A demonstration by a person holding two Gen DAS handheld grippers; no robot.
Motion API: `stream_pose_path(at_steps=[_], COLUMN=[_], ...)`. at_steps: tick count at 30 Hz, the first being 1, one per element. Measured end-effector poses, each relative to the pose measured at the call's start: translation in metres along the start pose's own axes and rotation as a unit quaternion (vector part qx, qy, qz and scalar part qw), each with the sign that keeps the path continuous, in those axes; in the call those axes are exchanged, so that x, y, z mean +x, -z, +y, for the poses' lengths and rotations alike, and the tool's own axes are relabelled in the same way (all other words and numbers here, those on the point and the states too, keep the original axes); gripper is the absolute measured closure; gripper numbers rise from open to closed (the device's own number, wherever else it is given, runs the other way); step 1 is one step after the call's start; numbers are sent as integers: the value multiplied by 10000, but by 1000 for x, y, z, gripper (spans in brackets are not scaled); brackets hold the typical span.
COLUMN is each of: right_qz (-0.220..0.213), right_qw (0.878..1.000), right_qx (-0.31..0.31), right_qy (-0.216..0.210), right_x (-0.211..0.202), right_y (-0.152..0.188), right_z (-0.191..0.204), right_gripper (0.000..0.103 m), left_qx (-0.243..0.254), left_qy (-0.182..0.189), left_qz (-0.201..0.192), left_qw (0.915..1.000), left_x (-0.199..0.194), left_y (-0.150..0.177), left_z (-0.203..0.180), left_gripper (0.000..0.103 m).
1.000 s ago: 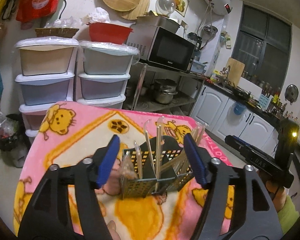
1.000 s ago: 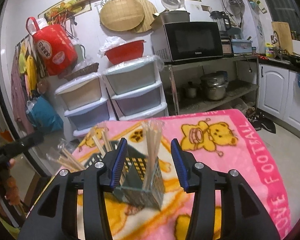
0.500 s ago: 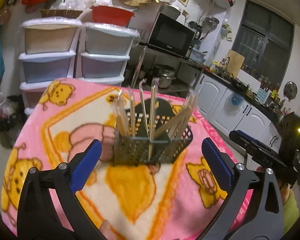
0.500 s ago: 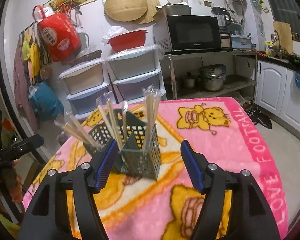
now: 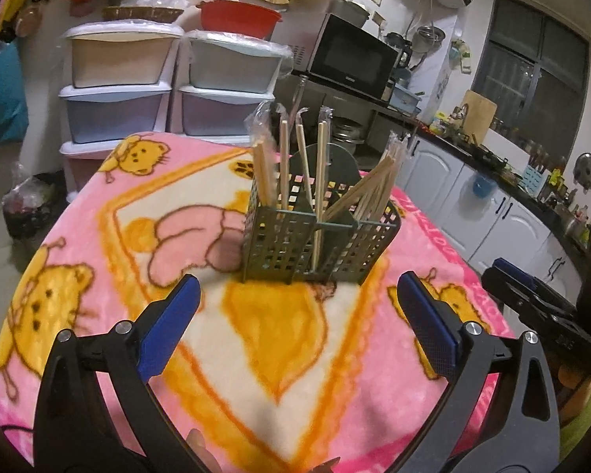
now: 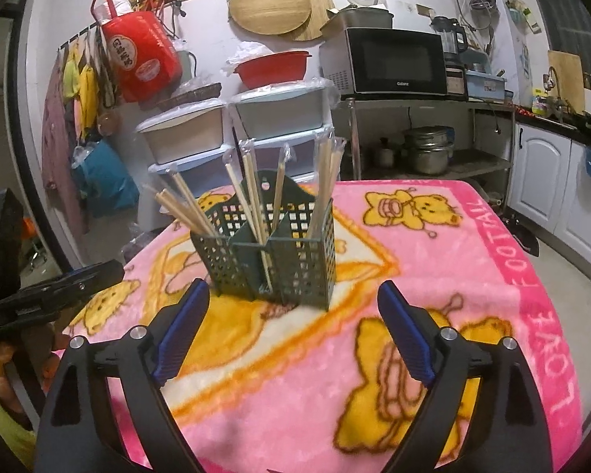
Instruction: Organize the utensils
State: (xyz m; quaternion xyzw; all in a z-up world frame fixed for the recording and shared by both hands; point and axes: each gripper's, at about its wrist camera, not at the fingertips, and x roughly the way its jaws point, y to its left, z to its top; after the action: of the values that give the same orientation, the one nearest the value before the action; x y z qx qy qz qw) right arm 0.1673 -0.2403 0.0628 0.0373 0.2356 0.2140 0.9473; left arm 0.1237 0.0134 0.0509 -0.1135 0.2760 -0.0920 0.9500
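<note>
left tongs (image 5: 295, 315): wide, empty | right tongs (image 6: 291, 329): opening, empty | caddy (image 5: 319, 236): ahead of both tongs, apart | chopsticks (image 6: 252, 193): upright inside caddy

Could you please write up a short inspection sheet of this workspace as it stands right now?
Surface: pink cartoon blanket covers the table.
Job's things: green utensil caddy stands upright, wrapped chopsticks standing and leaning in its compartments.
Clutter: nothing seen on the blanket.
Grippers: left tongs open and empty; right tongs opening, nothing between them.
Cables: nothing seen on the table.
Surroundings: storage drawers, microwave, white cabinets.
</note>
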Motion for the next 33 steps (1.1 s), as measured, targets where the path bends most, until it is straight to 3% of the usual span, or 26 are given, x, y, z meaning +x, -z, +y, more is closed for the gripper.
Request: stream_pose_path(at_steps=[5, 24, 33], right_qz=[-257, -1390, -1335], right_qw=[9996, 9873, 9876], right_qx=[-29, -316, -377], right_qy=[85, 700, 733], right_x=[-9, -24, -15], right_y=[11, 54, 68], right_z=[2, 13, 17], right_gripper=[8, 7, 7], left_qx=[17, 449, 487], left_qy=[-95, -306, -300], left_qz=[-54, -883, -966], left_qw=[9999, 9946, 9937], left_x=[0, -4, 0], left_y=[15, 54, 59], left_z=[-2, -15, -13], left_gripper=[11, 11, 11])
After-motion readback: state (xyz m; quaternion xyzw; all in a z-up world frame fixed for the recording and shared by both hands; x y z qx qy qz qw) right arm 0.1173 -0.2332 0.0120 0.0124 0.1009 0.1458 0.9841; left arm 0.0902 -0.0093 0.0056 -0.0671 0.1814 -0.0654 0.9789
